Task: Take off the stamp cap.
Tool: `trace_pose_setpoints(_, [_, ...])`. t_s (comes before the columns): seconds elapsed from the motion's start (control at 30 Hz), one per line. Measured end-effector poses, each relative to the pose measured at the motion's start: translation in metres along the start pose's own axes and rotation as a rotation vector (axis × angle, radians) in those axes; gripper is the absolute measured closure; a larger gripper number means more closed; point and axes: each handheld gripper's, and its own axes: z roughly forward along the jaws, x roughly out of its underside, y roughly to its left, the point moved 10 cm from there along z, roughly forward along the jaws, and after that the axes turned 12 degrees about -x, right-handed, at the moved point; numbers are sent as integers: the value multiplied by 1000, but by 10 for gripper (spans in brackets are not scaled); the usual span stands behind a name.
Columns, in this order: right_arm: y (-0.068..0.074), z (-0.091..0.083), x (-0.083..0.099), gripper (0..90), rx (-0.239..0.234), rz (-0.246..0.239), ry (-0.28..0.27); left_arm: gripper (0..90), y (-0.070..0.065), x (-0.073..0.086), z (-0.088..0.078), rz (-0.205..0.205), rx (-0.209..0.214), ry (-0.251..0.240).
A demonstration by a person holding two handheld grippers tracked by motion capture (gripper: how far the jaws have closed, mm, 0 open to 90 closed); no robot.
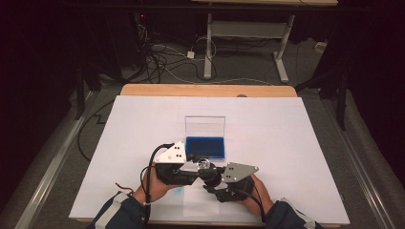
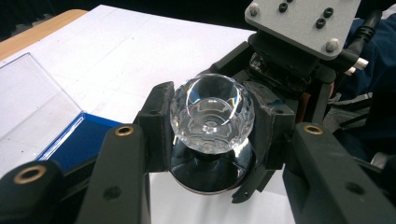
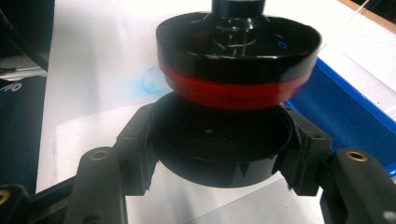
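At the table's near edge, around six o'clock in the high view, two forearms in dark sleeves with pale stripes come in from below, and the person's hands meet just above the white sheet. The left gripper lies nearly level, its grey three-cornered plate tipped toward twelve o'clock and its nose aimed toward three o'clock. The right gripper faces it from four o'clock, also nearly level, angled toward ten o'clock, so the two noses meet at one small object.

Seen from the left gripper view, the left gripper's jaws are pinched on a clear faceted crystal knob, one pad pressing each side; the knob sits atop a black stopper. Behind it, at one o'clock, the right gripper's plate fills the corner.

From the right gripper view, the right gripper has its jaws clamped on a round black cup, pads tight on both flanks. The stopper's red-banded disc hangs just above the cup's open mouth, slightly tilted; whether they touch cannot be told.

Farther off, at twelve o'clock from the hands, an open case with a blue lining rests on the sheet, its clear lid standing upright.
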Motion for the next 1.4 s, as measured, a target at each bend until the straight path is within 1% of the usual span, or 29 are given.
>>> trace_pose_setpoints(0.03, [0, -1, 0, 387, 3, 1, 0, 543, 1, 1, 0, 5, -8, 2])
trace_pose_setpoints(0.1, [-2, -4, 2, 386, 11, -1, 9, 543, 3, 1, -2, 4, -11, 0])
trace_pose_setpoints(0.13, [-4, -6, 2, 386, 19, 0, 8, 543, 4, 1, -2, 8, -23, 2])
trace_pose_setpoints(0.2, [-9, -12, 5, 386, 35, 4, 20, 543, 6, 1, -4, 8, -32, 1])
trace_pose_setpoints(0.27, [-10, -15, 5, 386, 37, 0, 20, 543, 9, 2, -5, 16, -50, 3])
trace_pose_setpoints(0.33, [-12, -20, 7, 386, 51, -1, 25, 543, 11, 2, -5, 17, -58, 6])
trace_pose_setpoints(0.43, [-15, -30, 9, 386, 65, 3, 32, 543, 14, 4, -6, 38, -83, 24])
trace_pose_setpoints(0.47, [-17, -38, 10, 386, 74, 5, 28, 543, 14, 4, -6, 35, -83, 23])
trace_pose_setpoints(0.5, [-17, -38, 10, 386, 74, 5, 28, 543, 15, 5, -6, 37, -88, 25])
trace_pose_setpoints(0.57, [-19, -45, 10, 386, 88, 19, 20, 543, 17, 5, -7, 47, -100, 31])
trace_pose_setpoints(0.63, [-21, -54, 11, 386, 107, 20, 16, 542, 19, 6, -8, 43, -107, 32])
trace_pose_setpoints(0.67, [-22, -57, 12, 386, 115, 20, 13, 542, 20, 6, -9, 48, -113, 35])
trace_pose_setpoints(0.73, [-24, -63, 12, 386, 127, 25, 7, 542, 23, 6, -10, 40, -120, 33])
trace_pose_setpoints(0.83, [-26, -70, 14, 386, 143, 27, 9, 542, 26, 8, -10, 43, -134, 40])
trace_pose_setpoints(0.87, [-28, -75, 14, 386, 154, 28, 3, 542, 27, 8, -11, 42, -135, 41])
trace_pose_setpoints(0.9, [-28, -75, 14, 386, 154, 28, 3, 542, 28, 9, -11, 40, -136, 43])
trace_pose_setpoints(1.03, [-30, -87, 16, 386, 182, 31, -4, 542, 32, 11, -13, 39, -153, 47])
trace_pose_setpoints(1.17, [-33, -95, 16, 386, 198, 35, -16, 542, 36, 11, -15, 35, -169, 46])
trace_pose_setpoints(1.4, [-34, -108, 21, 386, 227, 41, -23, 542, 42, 14, -17, 31, -186, 51])
